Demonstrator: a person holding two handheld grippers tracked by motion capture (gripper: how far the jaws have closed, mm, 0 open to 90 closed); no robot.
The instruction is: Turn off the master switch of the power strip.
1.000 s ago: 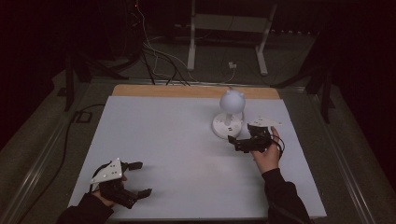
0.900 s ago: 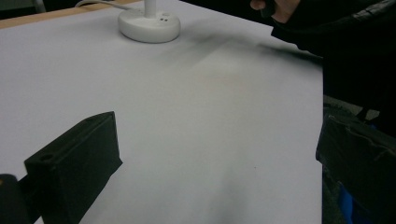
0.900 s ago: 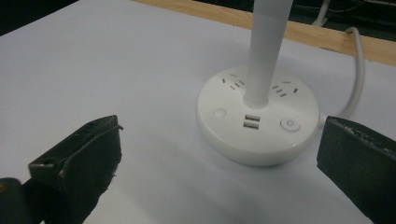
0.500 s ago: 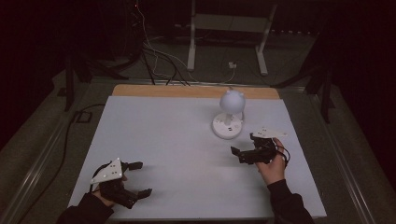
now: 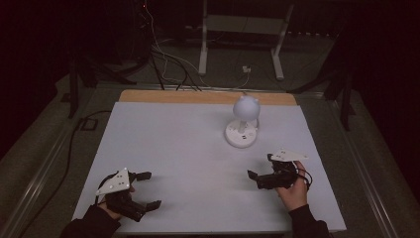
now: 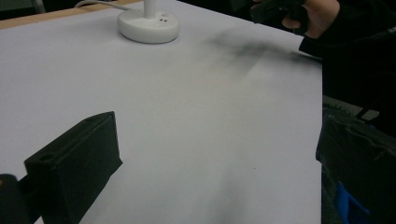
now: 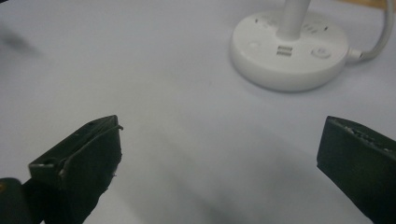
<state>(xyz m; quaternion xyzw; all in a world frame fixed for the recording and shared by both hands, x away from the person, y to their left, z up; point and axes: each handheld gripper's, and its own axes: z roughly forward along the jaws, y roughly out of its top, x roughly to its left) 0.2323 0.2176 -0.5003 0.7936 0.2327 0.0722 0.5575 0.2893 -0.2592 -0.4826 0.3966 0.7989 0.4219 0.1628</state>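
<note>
Pulling the right gripper (image 5: 259,171) back from the desk lamp (image 5: 243,121) toward the table's (image 5: 188,144) near edge, jaws spread wide and empty. Resting low at near left with the left gripper (image 5: 147,189), jaws likewise gaping. Catching USB ports on the lamp base (image 7: 289,50) in the right gripper view.

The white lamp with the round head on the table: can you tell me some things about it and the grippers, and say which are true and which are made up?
1. The white lamp with the round head stands upright on the white table top. True.
2. The right gripper is shut on the lamp's pole. False: its jaws stand wide open and hold nothing, apart from the lamp.
3. The left gripper is open. True.
4. The lamp's round base is red. False: it is white, with small ports and buttons on top.
5. A white cable runs out of the lamp's base. True.
6. The lamp stands nearer the left gripper. False: it stands nearer the right one.
</note>
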